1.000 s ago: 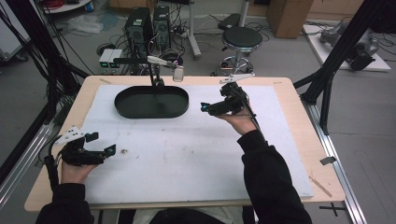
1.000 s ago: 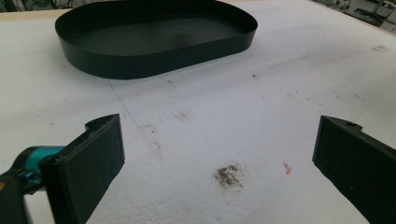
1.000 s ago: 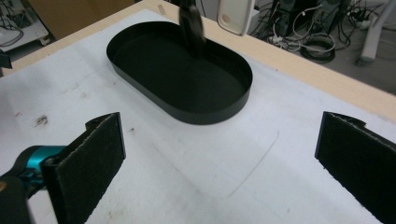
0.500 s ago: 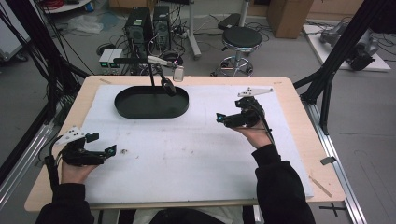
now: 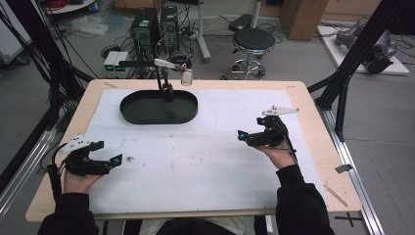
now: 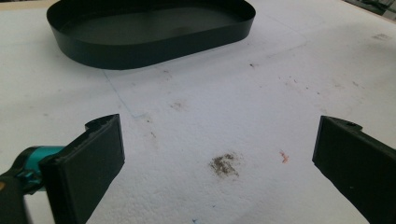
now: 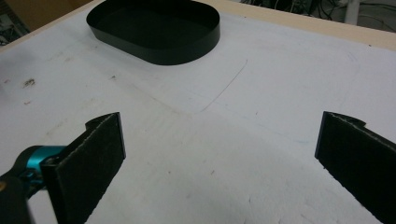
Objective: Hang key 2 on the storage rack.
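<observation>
Two hand-held grippers are held low over the near half of the table (image 5: 313, 98), each with its jaws spread wide and nothing between them. The left hand-held gripper (image 5: 117, 159) is kept near the table's left edge, just above the white sheet (image 5: 210, 161) that covers most of the wooden top; a small brownish smudge (image 6: 224, 164) is seen on the sheet just ahead of its jaws, and fainter marks are scattered around it. The right hand-held gripper (image 5: 240, 134) is held further in, toward the right side, pointing leftward across bare sheet. Both are angled so that their cameras look toward the black oval tray (image 5: 132, 113), which is set on the far left part of the sheet, well apart from either gripper and apparently empty. Such a wide, idle spread of the jaws suggests a resting stance between actions rather than an approach. Beyond the tray, a small stand with an arm (image 5: 166, 73) is placed at the table's far edge, and a round stool (image 5: 252, 39) is seen on the floor behind.
</observation>
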The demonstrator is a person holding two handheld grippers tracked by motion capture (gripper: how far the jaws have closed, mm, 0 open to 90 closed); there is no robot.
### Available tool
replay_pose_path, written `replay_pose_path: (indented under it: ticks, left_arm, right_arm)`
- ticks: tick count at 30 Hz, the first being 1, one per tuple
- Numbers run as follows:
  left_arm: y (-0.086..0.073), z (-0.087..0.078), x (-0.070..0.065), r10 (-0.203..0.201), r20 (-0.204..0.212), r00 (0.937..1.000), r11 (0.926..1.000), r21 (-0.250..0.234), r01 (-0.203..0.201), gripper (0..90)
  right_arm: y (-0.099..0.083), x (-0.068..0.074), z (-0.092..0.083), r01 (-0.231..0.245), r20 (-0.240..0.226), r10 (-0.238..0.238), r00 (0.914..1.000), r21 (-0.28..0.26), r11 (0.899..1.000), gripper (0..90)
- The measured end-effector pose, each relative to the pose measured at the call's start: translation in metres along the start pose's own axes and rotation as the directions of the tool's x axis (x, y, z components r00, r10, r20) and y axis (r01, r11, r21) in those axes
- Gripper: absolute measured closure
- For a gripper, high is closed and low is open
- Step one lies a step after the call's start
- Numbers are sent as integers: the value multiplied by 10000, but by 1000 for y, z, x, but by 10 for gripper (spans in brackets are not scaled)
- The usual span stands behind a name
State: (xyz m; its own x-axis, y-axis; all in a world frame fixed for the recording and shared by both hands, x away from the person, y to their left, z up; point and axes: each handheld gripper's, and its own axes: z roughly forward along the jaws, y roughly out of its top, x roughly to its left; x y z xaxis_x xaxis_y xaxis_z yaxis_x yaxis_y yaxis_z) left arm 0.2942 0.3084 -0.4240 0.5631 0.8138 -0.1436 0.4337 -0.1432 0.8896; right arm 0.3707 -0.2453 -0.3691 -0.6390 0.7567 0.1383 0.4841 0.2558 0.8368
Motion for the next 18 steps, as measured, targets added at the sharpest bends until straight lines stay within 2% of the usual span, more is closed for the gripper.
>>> replay_pose_path:
  ticks: [10, 18]
  left_arm:
    - [-1, 2, -1, 52, 88, 9999, 9997, 251, -54, 26]
    - [-1, 1, -2, 57, 72, 10000, 9995, 307, -59, 26]
  right_arm:
    - [-27, -4, -16, 16, 1, -16, 10000, -298, 9996, 8]
    - [-51, -10, -27, -54, 208, 64, 9998, -455, 9990, 8]
